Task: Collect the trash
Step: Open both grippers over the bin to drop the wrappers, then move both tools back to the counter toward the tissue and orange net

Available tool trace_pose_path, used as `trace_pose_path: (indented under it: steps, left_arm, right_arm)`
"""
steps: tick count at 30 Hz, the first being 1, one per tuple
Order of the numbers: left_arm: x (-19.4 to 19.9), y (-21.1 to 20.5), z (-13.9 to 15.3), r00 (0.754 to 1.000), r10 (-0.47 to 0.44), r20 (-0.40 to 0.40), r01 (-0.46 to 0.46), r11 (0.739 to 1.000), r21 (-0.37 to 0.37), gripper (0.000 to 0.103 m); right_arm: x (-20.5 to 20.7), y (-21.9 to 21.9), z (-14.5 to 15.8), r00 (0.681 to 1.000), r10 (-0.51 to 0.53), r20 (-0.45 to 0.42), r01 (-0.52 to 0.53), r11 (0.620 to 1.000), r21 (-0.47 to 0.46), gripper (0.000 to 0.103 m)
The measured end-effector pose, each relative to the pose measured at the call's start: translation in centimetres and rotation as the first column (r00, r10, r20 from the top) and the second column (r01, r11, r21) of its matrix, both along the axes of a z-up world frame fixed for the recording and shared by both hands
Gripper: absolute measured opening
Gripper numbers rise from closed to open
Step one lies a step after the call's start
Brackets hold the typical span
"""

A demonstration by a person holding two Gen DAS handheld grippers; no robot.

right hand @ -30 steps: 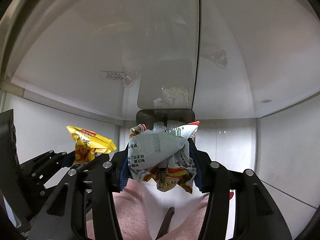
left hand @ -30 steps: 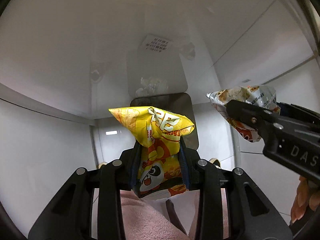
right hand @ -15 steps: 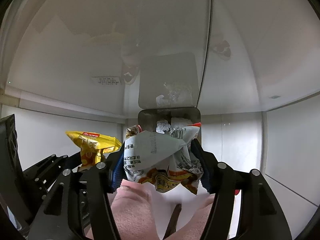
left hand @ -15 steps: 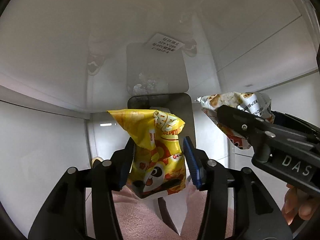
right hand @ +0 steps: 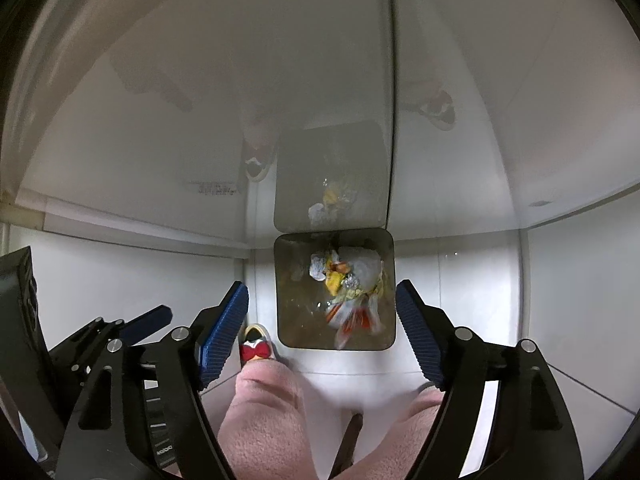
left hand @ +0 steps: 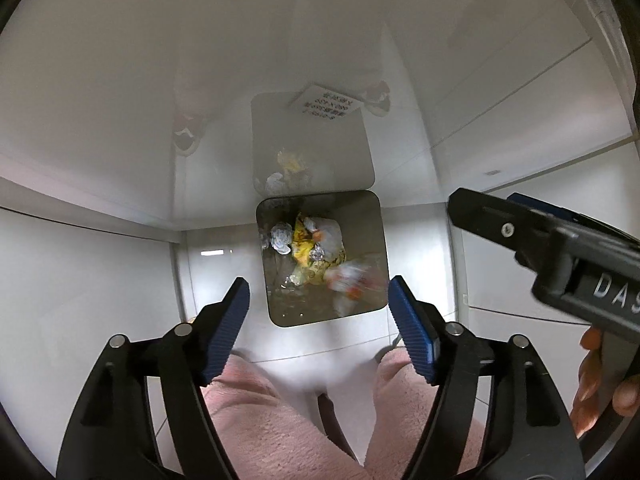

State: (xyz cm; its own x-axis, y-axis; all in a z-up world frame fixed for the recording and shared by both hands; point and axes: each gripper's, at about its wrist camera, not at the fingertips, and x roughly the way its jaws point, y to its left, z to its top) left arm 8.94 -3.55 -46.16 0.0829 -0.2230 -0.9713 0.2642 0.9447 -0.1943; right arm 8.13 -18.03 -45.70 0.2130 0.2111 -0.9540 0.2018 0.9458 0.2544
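- Left tool point(left hand: 318, 316): jaws spread wide, nothing held between the blue pads point(left hand: 226, 332). It hangs directly above the bin.
- Right tool point(right hand: 322, 328): jaws equally wide, also empty. In the left wrist view its body is seen to the right, the person's hand point(left hand: 600, 380) wrapped round the grip.
- Pink trouser legs point(left hand: 280, 432) fill the near bottom of both views; a red-and-yellow slipper toe point(right hand: 256, 346) shows just left of the bin's near edge.
- Bin point(left hand: 382, 240): dark, square with rounded corners, standing on the white floor point(left hand: 100, 280) against a glossy white wall point(right hand: 200, 80) that mirrors it.
- Trash point(left hand: 304, 246) sits inside the bin: yellow wrapper, crumpled foil and paper. A red-and-white wrapper point(right hand: 352, 316) is blurred at the bin's near side, judged to be mid-fall or just landed.
- Step judged: release over the bin, done for both items. Next move would be both tools withdrawn upward and taken to any remaining trash; none is visible outside the bin.
- Clearance: open floor left and right of the bin. The far side is closed by the wall, so retreat is best made up and toward the near side. The two tools are close together; separation should be kept on lift-off.
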Motion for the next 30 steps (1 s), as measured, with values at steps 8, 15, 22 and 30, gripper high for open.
trace_pose_path:
  steps: [8, 15, 22, 30]
  left_arm:
    - [-0.4, 0.8, 3.0, 0.999, -0.015, 0.040, 0.015, 1.000, 0.003, 0.084]
    - [-0.9, 2.2, 7.7, 0.993, 0.001, 0.122, 0.000, 1.000, -0.005, 0.093]
    - [-0.4, 3.1, 13.6, 0.977, 0.041, 0.210, -0.037, 0.999, -0.023, 0.095]
    - [1.0, 3.5, 21.3, 0.944, 0.072, 0.322, -0.043, 0.995, -0.094, 0.095]
  right_arm:
    - [-1.0, -1.1, 2.9, 0.999, -0.018, 0.051, 0.018, 1.000, -0.003, 0.088]
    - [-2.0, -1.8, 8.6, 0.990, 0.018, 0.138, -0.012, 0.999, -0.048, 0.091]
    - [-1.9, -3.2, 14.7, 0.973, 0.002, 0.230, 0.010, 0.999, -0.051, 0.091]
    - [0.2, -5.0, 22.1, 0.926, -0.006, 0.377, 0.035, 0.997, -0.070, 0.098]
